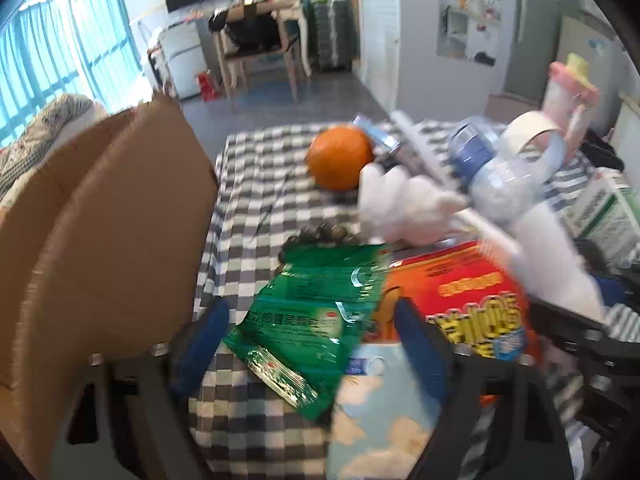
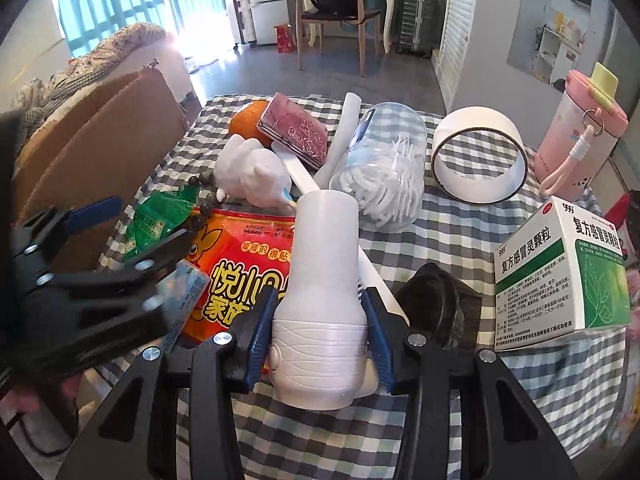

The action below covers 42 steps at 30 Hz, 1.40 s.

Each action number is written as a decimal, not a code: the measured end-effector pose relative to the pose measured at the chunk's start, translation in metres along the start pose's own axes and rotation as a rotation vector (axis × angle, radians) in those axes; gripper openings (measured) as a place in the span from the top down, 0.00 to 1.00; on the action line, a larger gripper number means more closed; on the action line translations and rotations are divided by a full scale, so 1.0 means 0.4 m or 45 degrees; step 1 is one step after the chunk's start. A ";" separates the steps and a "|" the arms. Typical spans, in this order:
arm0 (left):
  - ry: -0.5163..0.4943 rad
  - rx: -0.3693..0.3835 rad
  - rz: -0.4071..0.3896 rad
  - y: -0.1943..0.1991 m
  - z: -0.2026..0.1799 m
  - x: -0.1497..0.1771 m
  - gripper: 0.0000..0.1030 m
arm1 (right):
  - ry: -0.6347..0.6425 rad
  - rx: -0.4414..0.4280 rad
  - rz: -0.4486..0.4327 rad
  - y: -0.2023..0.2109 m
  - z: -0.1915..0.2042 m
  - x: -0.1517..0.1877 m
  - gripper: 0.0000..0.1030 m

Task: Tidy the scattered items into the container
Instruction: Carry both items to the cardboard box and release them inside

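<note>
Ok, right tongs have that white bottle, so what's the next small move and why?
Probably lift the white bottle clear and carry it left toward the cardboard box. The right tongs already clamp its ribbed base, the box stands open at the table's left edge, and the left tongs sit in between, so go over them.

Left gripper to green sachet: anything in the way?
Nothing visible. The left gripper is open with the green sachet lying between its fingers on the checked cloth. The cardboard box stands just to the left, with no item between.
</note>
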<state>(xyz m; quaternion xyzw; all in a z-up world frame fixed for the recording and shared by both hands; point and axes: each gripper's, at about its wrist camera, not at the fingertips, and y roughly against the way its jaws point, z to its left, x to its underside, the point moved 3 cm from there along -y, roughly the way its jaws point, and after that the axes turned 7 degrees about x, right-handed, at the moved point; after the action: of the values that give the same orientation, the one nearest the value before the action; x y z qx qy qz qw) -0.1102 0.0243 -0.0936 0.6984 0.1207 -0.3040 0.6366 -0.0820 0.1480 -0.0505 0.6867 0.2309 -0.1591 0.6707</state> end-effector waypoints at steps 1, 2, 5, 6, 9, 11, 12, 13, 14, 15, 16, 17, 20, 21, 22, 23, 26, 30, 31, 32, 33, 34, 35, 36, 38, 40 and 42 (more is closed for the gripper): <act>0.020 0.016 0.025 -0.009 0.009 0.001 0.55 | 0.000 -0.006 -0.001 0.001 0.001 0.003 0.58; 0.039 0.029 0.027 -0.008 0.015 0.001 0.57 | -0.001 -0.007 -0.002 0.001 0.005 0.004 0.58; 0.053 0.044 0.028 0.014 0.025 -0.001 0.64 | -0.005 -0.004 -0.015 0.013 0.001 0.003 0.58; 0.063 0.045 0.026 0.023 0.027 -0.002 0.65 | -0.004 -0.004 -0.021 0.018 0.002 0.002 0.58; 0.086 0.062 -0.007 0.066 0.036 -0.007 0.66 | -0.003 -0.015 -0.045 0.044 0.005 -0.005 0.58; 0.086 0.074 -0.049 0.105 0.037 -0.015 0.66 | -0.006 -0.025 -0.067 0.066 0.006 -0.013 0.58; 0.088 0.080 -0.065 0.123 0.039 -0.020 0.66 | -0.001 -0.030 -0.082 0.083 0.010 -0.019 0.58; 0.096 0.088 -0.093 0.150 0.044 -0.027 0.66 | 0.004 -0.031 -0.094 0.097 0.014 -0.027 0.58; 0.100 0.092 -0.110 0.169 0.048 -0.035 0.66 | 0.007 -0.028 -0.107 0.112 0.019 -0.035 0.58; 0.101 0.094 -0.127 0.190 0.053 -0.044 0.66 | 0.014 -0.030 -0.122 0.128 0.027 -0.044 0.58; 0.111 0.095 -0.163 0.222 0.065 -0.056 0.66 | 0.028 -0.034 -0.137 0.144 0.038 -0.056 0.58; 0.113 0.093 -0.188 0.241 0.075 -0.064 0.66 | 0.042 -0.039 -0.150 0.157 0.050 -0.069 0.58; 0.136 0.053 -0.283 0.324 0.126 -0.090 0.66 | 0.111 -0.061 -0.215 0.209 0.109 -0.116 0.58; 0.148 0.026 -0.311 0.350 0.145 -0.093 0.66 | 0.143 -0.081 -0.243 0.229 0.142 -0.138 0.58; 0.161 -0.012 -0.336 0.375 0.168 -0.097 0.66 | 0.170 -0.104 -0.263 0.242 0.173 -0.156 0.58; 0.183 -0.057 -0.363 0.399 0.197 -0.097 0.66 | 0.199 -0.133 -0.284 0.256 0.207 -0.172 0.58; 0.254 -0.205 -0.402 0.452 0.284 -0.080 0.66 | 0.296 -0.223 -0.335 0.280 0.322 -0.213 0.58; 0.364 -0.331 -0.387 0.474 0.405 -0.022 0.66 | 0.397 -0.326 -0.333 0.260 0.473 -0.248 0.58; 0.389 -0.348 -0.370 0.470 0.432 -0.008 0.66 | 0.419 -0.341 -0.324 0.249 0.501 -0.248 0.58; 0.426 -0.365 -0.350 0.462 0.465 0.010 0.66 | 0.443 -0.355 -0.313 0.236 0.535 -0.247 0.58; 0.452 -0.376 -0.326 0.454 0.492 0.027 0.66 | 0.475 -0.368 -0.292 0.215 0.572 -0.245 0.58; 0.475 -0.382 -0.304 0.442 0.514 0.042 0.66 | 0.501 -0.377 -0.262 0.190 0.605 -0.241 0.58; 0.493 -0.383 -0.278 0.424 0.533 0.055 0.66 | 0.516 -0.383 -0.237 0.172 0.625 -0.236 0.58; 0.502 -0.382 -0.251 0.406 0.547 0.067 0.66 | 0.535 -0.388 -0.206 0.145 0.651 -0.230 0.59; 0.520 -0.355 -0.218 0.380 0.571 0.083 0.66 | 0.561 -0.371 -0.197 0.114 0.677 -0.223 0.58; 0.531 -0.328 -0.192 0.360 0.580 0.094 0.66 | 0.579 -0.345 -0.226 0.105 0.685 -0.218 0.60; 0.531 -0.324 -0.171 0.335 0.573 0.093 0.58 | 0.567 -0.361 -0.228 0.102 0.681 -0.218 0.58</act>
<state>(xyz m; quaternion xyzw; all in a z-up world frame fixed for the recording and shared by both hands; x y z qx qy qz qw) -0.0686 -0.2261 -0.0069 0.6508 0.3327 -0.1773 0.6590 -0.1090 -0.1318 0.0165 0.5808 0.4523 -0.0288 0.6762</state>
